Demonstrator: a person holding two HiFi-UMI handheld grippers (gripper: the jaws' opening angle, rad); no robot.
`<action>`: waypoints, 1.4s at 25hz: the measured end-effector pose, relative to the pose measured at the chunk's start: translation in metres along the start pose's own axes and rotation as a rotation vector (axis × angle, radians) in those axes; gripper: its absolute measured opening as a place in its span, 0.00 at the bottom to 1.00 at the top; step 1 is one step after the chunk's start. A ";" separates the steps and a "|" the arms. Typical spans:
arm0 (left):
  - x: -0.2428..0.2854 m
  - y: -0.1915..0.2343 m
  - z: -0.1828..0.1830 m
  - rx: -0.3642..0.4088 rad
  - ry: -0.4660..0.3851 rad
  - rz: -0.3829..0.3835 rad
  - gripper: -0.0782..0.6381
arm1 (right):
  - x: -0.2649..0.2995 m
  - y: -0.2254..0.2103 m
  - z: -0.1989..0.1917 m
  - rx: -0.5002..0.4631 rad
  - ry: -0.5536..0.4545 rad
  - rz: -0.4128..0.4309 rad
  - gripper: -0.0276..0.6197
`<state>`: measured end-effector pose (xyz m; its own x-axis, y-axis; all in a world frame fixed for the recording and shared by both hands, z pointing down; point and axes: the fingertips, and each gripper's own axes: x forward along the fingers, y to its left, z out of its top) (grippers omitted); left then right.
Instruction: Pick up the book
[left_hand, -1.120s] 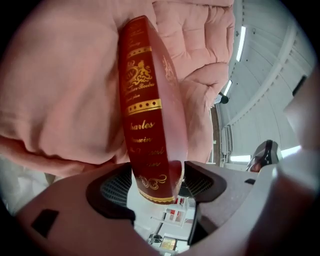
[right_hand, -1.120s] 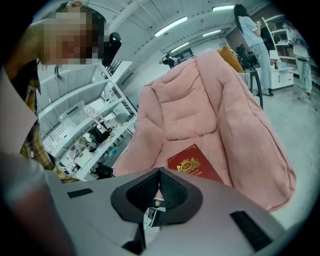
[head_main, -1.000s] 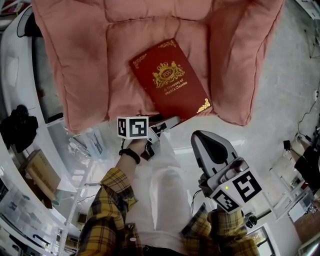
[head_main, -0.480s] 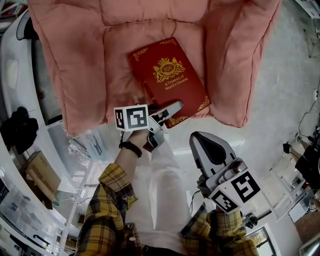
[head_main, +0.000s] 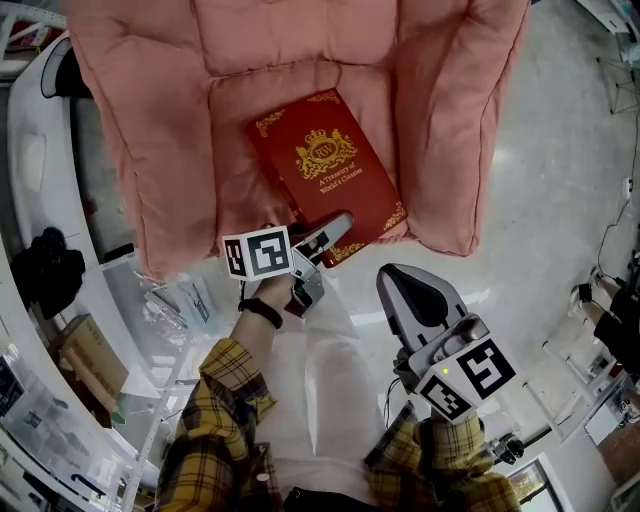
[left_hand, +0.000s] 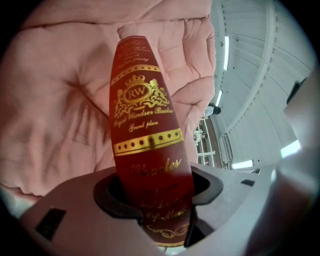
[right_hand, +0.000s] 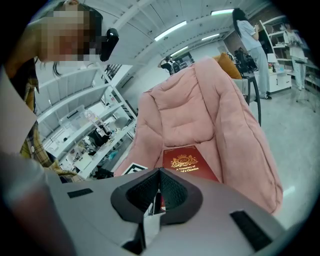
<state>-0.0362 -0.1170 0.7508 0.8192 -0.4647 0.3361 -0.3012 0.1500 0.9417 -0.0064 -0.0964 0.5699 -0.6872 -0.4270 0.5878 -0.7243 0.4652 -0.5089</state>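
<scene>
One dark red hardcover book lies centre frame on one pink padded armchair. The left gripper is closing on its spine, unobstructed. The right gripper, lower right, is clenched empty.

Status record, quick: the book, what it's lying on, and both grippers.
book: red book with a gold crest, cover up
support: seat of the pink armchair
left gripper: left gripper, jaws closing, the book's near end between them, pads on it
right gripper: right gripper, shut, empty, short of the chair
</scene>
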 end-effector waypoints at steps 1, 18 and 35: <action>-0.003 -0.005 0.001 0.002 -0.008 0.000 0.47 | -0.003 0.002 0.003 -0.005 -0.003 0.000 0.07; -0.095 -0.146 0.027 0.148 -0.147 0.025 0.47 | -0.067 0.063 0.075 -0.111 -0.079 0.016 0.07; -0.183 -0.317 0.031 0.334 -0.275 -0.069 0.47 | -0.140 0.135 0.131 -0.234 -0.188 0.038 0.07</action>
<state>-0.1058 -0.1068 0.3904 0.6963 -0.6853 0.2133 -0.4285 -0.1586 0.8895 -0.0157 -0.0753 0.3368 -0.7277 -0.5320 0.4329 -0.6803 0.6400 -0.3571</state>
